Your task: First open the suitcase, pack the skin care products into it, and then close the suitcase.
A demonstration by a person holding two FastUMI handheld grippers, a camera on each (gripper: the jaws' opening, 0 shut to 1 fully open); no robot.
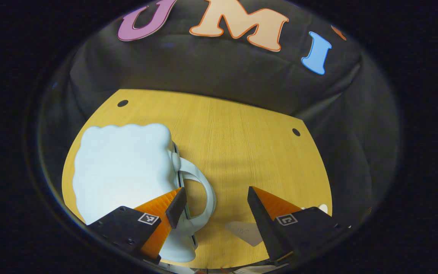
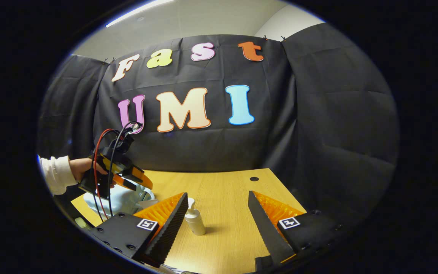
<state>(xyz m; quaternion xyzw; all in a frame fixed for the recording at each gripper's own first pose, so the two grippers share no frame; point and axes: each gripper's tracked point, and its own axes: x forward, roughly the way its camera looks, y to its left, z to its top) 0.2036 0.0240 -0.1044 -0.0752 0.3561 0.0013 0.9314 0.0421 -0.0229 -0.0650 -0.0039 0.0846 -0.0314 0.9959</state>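
A pale blue suitcase (image 1: pixel 122 167) with a wavy outline lies flat on the wooden table (image 1: pixel 234 137), lid down, its curved handle (image 1: pixel 203 182) facing the table's middle. My left gripper (image 1: pixel 215 207) hovers open above that handle side, with its left finger (image 1: pixel 176 207) over the suitcase's edge and nothing held. In the right gripper view, a small white pump bottle (image 2: pixel 195 221) stands on the table just inside the left finger of my open right gripper (image 2: pixel 217 219). Farther left, a hand holds the left gripper (image 2: pixel 126 177) above the suitcase (image 2: pixel 126 201).
A pale flat tag (image 1: pixel 243 232) lies on the table near the suitcase's handle. Small dark holes (image 1: pixel 296 132) mark the tabletop's far corners. Black cloth walls close in behind the table and on its right. A white sleeve (image 2: pixel 53 173) reaches in from the left.
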